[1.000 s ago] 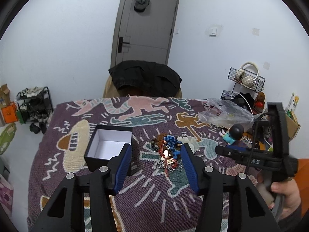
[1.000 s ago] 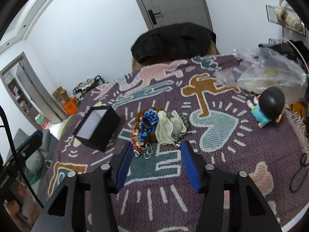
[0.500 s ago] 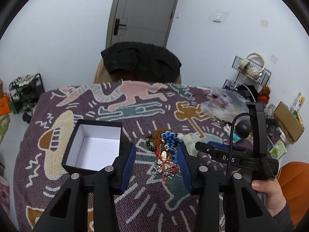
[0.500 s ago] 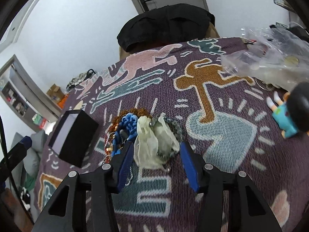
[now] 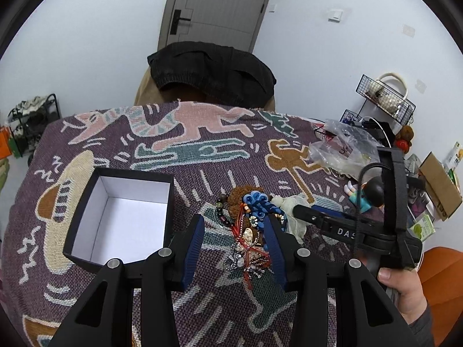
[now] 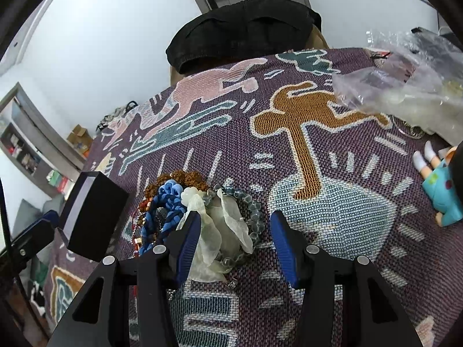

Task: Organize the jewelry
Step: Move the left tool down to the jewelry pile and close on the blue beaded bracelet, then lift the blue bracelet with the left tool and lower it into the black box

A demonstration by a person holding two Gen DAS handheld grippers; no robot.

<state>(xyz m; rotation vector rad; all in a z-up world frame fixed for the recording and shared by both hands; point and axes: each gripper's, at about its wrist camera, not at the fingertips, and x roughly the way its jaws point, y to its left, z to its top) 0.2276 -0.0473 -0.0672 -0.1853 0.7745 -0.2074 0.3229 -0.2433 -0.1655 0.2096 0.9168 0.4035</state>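
A pile of jewelry (image 5: 251, 225) lies on the patterned cloth: red-and-silver tassel pieces, a blue knotted piece, brown beads, a pale green scarf-like piece. An open black box (image 5: 121, 214) with a white inside stands to its left. My left gripper (image 5: 235, 240) is open, its fingers either side of the red tassel piece. My right gripper (image 6: 234, 234) is open around the pale green piece (image 6: 220, 225) and a grey bead bracelet (image 6: 254, 217). The black box (image 6: 92, 217) shows at the left of the right wrist view.
A clear plastic bag (image 5: 341, 150) and a small doll in a teal shirt (image 5: 367, 193) lie at the right of the table. A chair with a black jacket (image 5: 211, 72) stands behind the table. Shelves and clutter line the room's edges.
Both grippers have moved forward and down onto the jewelry pile. Their fingers now straddle the pieces; both stay open.
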